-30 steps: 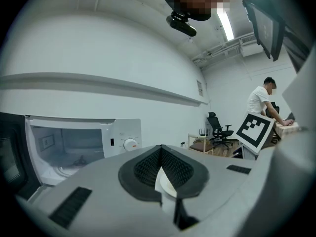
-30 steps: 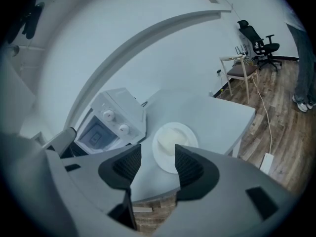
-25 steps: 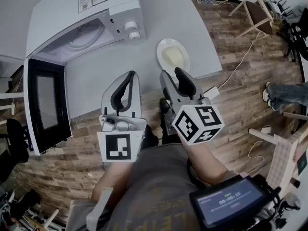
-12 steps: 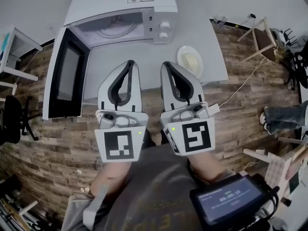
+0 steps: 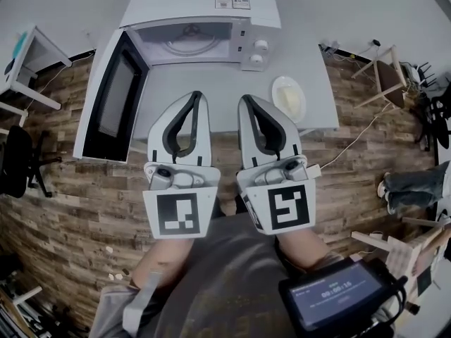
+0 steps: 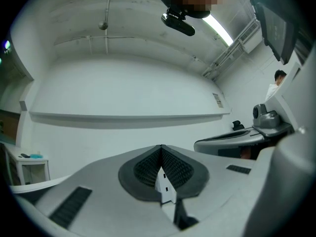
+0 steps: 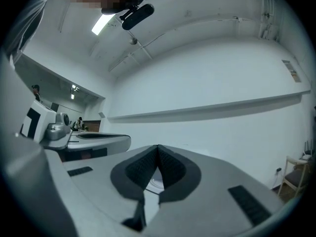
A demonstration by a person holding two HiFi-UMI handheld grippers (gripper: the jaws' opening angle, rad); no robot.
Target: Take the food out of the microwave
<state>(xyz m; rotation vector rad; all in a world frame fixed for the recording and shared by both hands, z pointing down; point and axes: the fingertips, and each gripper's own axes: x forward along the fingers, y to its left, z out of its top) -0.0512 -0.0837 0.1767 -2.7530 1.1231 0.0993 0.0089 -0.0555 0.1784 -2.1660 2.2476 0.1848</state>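
The plate of food (image 5: 289, 98) lies on the surface (image 5: 211, 76) just beyond and right of the right tool (image 5: 246, 100), whose jaws have just been closing on nothing; the left tool (image 5: 196, 95) is pinched empty too.

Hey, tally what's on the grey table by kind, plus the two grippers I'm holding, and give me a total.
Microwave, door open: 1
Plate: 1
Serving of food on the plate: 1
Grippers: 2 (left gripper shut and empty; right gripper jaws just closed, nothing between them)
Total: 5
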